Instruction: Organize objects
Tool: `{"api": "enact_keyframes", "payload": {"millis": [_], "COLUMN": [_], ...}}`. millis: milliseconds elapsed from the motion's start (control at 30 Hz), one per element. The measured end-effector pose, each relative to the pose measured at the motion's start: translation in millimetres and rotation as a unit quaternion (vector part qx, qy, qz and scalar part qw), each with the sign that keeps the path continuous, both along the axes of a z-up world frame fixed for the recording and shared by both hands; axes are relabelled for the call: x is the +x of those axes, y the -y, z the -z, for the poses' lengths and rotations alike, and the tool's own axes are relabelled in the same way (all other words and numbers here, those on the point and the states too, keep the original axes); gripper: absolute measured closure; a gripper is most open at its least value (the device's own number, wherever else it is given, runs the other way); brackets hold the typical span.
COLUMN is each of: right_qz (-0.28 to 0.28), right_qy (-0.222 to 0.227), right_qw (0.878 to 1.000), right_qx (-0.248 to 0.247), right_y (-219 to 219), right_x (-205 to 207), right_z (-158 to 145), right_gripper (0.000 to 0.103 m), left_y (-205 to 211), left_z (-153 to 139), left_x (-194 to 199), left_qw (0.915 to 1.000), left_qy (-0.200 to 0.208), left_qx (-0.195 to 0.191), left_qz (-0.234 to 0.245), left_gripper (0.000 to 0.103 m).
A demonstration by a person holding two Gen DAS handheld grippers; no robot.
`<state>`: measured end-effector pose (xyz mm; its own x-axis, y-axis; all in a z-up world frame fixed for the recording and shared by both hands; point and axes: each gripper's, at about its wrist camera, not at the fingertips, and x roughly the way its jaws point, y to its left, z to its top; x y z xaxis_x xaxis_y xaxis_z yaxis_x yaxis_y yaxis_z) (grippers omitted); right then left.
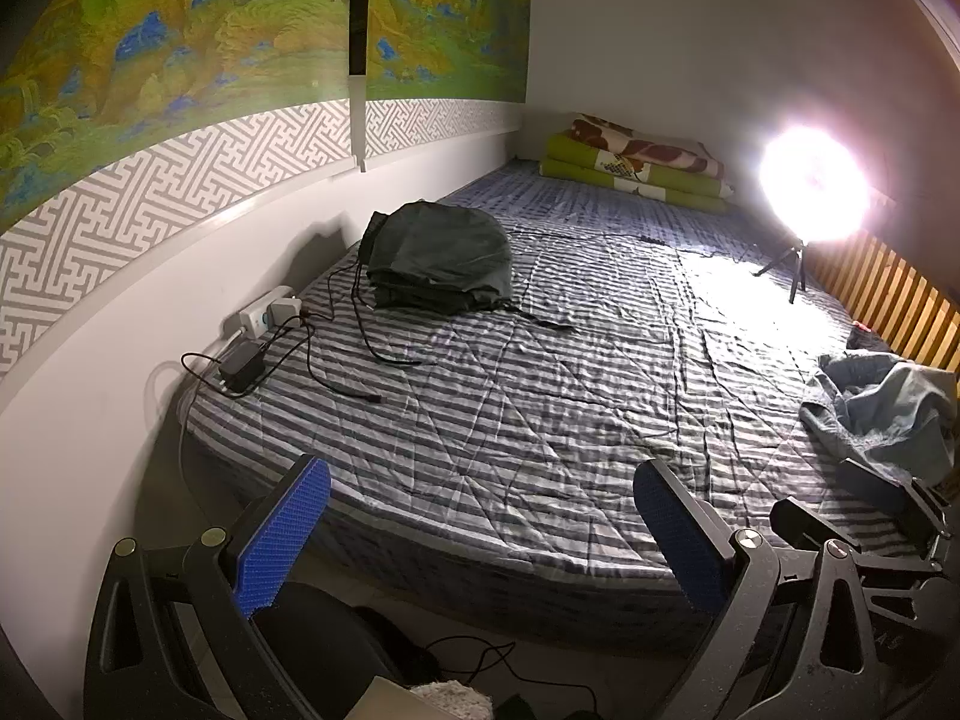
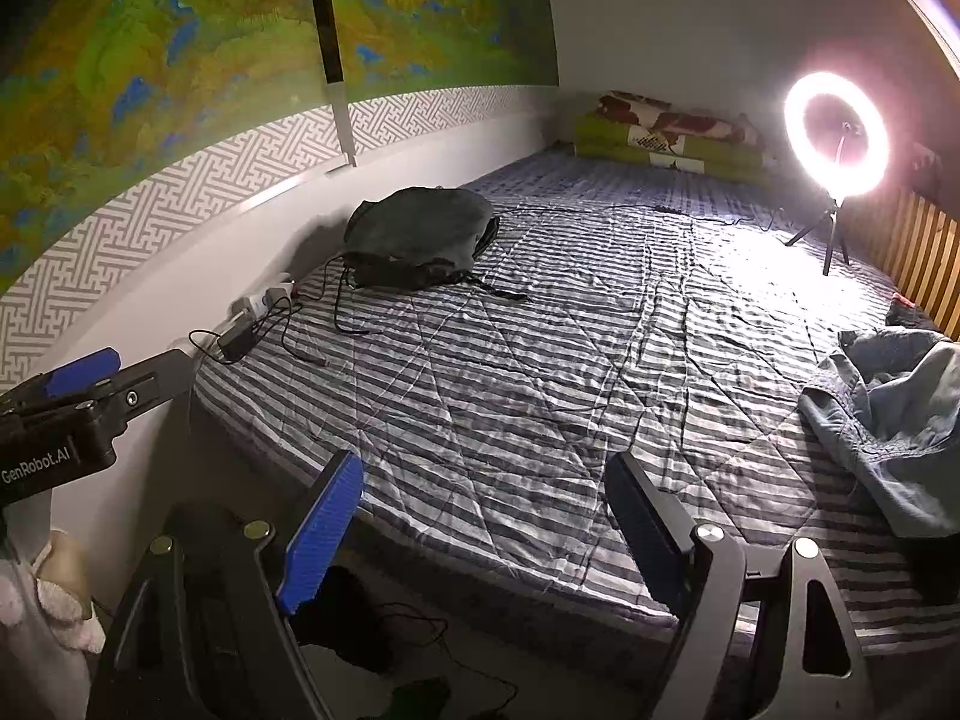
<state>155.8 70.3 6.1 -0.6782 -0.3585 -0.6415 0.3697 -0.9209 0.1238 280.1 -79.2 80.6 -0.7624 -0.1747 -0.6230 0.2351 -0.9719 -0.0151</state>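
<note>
Partly, the scene is lost to glare: in the left wrist view the ring light (image 1: 813,183) is blown out to a white disc, and only its tripod legs can be made out; in the right wrist view its ring shape is resolved. The blue denim garment (image 2: 894,414) is cut off by the right edge of both views, so its full extent cannot be told. It is seen crumpled at the right side of the striped bed cover (image 1: 540,372), near the slatted wooden rail (image 1: 900,294). What lies on the floor below the bed's near edge is too dark to identify beyond loose cable.

The left gripper (image 1: 492,534) is recorded with jaws spread wide and nothing between the blue pads; the same is noted for the right gripper (image 2: 486,534). Both are held off the bed's near edge, touching nothing.

A dark folded bag (image 1: 441,258) is noted near the wall side, well apart from the denim. A power strip (image 1: 264,315) with a black adapter (image 1: 243,366) and trailing cables is seen at the wall edge of the bed. Folded quilts (image 1: 636,165) are stacked at the far end. The broad middle of the cover, between bag and denim, is left unobstructed.
</note>
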Motion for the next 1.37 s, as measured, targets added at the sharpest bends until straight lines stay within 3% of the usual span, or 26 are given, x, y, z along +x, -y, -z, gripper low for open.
{"api": "enact_keyframes", "payload": {"millis": [1367], "right_qz": [-0.003], "right_qy": [0.015], "right_qw": [1.000], "right_qx": [0.006], "right_y": [5], "right_x": [-8], "right_z": [11], "right_gripper": [0.023], "left_y": [10], "left_z": [14], "left_x": [-15], "left_qw": [0.9998], "left_qy": [0.010], "left_qx": [0.016], "left_qz": [-0.006], "left_gripper": [0.000]}}
